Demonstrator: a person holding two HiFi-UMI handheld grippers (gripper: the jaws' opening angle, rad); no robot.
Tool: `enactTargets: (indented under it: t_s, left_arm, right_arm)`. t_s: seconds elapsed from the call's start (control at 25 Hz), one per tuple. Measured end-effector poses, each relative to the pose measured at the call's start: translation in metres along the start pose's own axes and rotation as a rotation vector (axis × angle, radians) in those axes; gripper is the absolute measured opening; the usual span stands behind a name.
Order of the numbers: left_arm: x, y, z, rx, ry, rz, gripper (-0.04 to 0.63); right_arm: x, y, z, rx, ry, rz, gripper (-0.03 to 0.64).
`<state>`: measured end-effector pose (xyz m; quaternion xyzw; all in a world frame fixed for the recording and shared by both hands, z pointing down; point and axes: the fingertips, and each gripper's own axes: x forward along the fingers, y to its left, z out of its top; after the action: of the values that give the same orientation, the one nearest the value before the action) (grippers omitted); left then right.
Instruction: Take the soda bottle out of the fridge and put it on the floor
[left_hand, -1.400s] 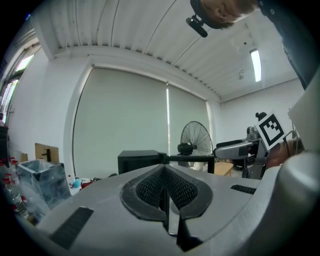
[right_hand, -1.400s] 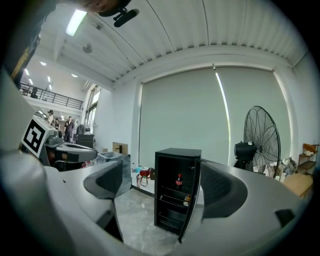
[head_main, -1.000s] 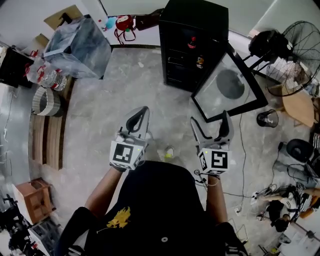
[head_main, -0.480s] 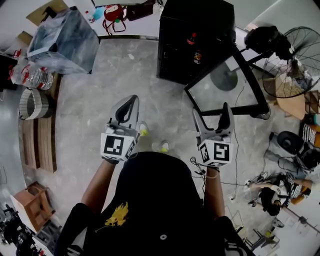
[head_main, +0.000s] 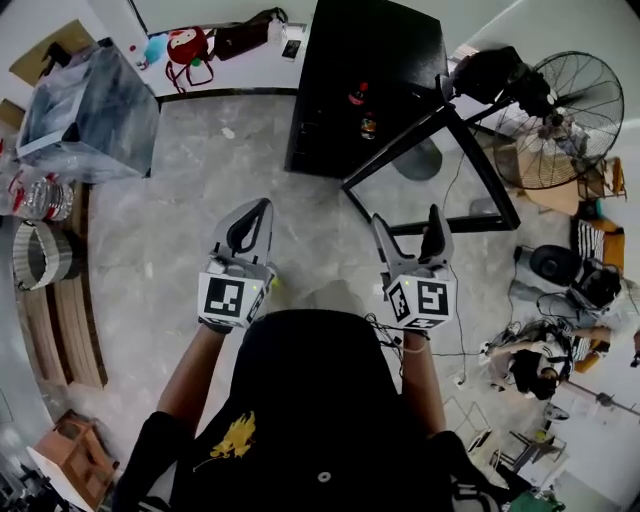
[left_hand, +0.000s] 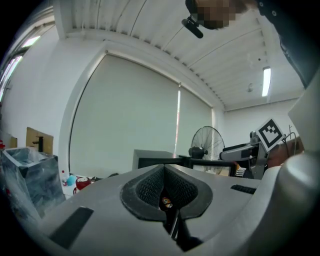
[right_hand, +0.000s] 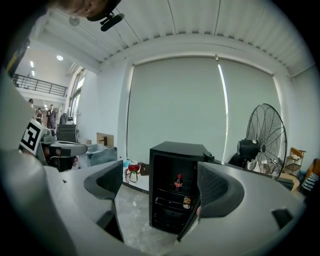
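The black fridge (head_main: 365, 80) stands ahead with its glass door (head_main: 440, 170) swung open to the right. A dark soda bottle (head_main: 357, 97) with a red label stands on an upper shelf; the right gripper view shows this bottle (right_hand: 178, 182) upright, above a small can (right_hand: 186, 202) one shelf down. My right gripper (head_main: 407, 220) is open and empty, some way short of the fridge. The right gripper (right_hand: 160, 185) frames the fridge (right_hand: 177, 150) between its jaws. My left gripper (head_main: 258, 208) is shut on nothing, level with the right one. In its own view the left gripper (left_hand: 165, 175) has pads touching.
A big floor fan (head_main: 570, 120) stands right of the fridge. A clear plastic bin (head_main: 85, 110) and wooden slats (head_main: 60, 310) are on the left, a red toy (head_main: 185, 45) by the far wall. Cables and gear (head_main: 540, 350) litter the floor at right.
The fridge has drawn closer as the person walks toward it with both grippers. The small things on the floor by the feet have passed from sight. Neither gripper's jaws changed.
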<state>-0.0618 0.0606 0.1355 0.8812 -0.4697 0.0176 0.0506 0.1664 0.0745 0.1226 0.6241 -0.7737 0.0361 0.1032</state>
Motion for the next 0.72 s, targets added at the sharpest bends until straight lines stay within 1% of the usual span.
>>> enactTargets:
  t_s: [0.08,0.16,0.28,0.44,0.52,0.6,0.72]
  left_arm:
    - [0.007,0.004,-0.004,0.007,0.006,-0.013,0.018]
    - [0.013,0.008,-0.008,0.004,0.008,-0.009,0.018]
    - [0.03,0.013,-0.012,-0.004,0.012,0.02,0.018]
    - [0.059,0.011,-0.019,0.01,0.011,0.056,0.018]
    - [0.072,0.013,-0.026,-0.017,0.0,0.087,0.018]
    - [0.084,0.018,-0.04,-0.048,0.011,0.111,0.018]
    - [0.107,0.022,-0.064,-0.054,0.045,0.113,0.018]
  right_arm:
    - [0.007,-0.002,-0.005,-0.003,0.017,-0.009,0.457]
    - [0.016,-0.004,-0.011,-0.006,0.032,-0.008,0.457]
    - [0.036,-0.017,-0.018,-0.002,0.048,0.006,0.456]
    - [0.069,-0.038,-0.032,-0.005,0.045,0.042,0.448]
    - [0.091,-0.045,-0.043,-0.007,0.043,0.06,0.443]
    - [0.116,-0.05,-0.057,-0.001,0.047,0.07,0.442]
    - [0.158,-0.06,-0.077,0.002,0.029,0.067,0.44]
